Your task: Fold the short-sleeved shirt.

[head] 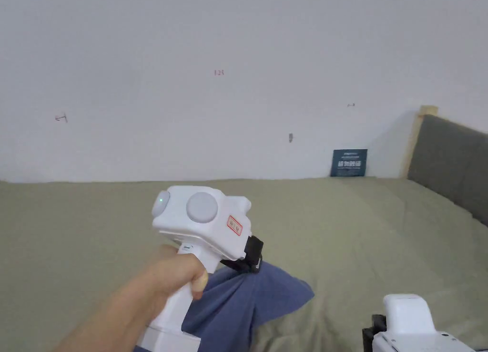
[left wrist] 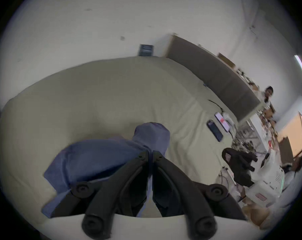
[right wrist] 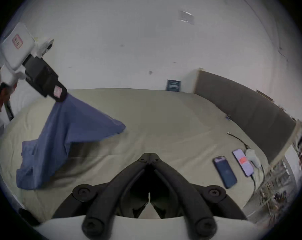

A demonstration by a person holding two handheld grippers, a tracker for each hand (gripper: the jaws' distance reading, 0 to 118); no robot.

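Your left claw [left wrist: 150, 154] is pinching the blue shirt [right wrist: 63, 131], which hangs below it, low end on the bed [head: 333, 224]. Right claw [right wrist: 150, 157] pressed together, empty, shirt well to its left. No folds yet, all left to do.

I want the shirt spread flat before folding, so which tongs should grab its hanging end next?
Probably the right tongs: they are shut on nothing, low over the bed. The left tongs already pinch the blue shirt, holding it up.

L tongs [right wrist: 61, 94] gripping lifted shirt [right wrist: 68, 133]
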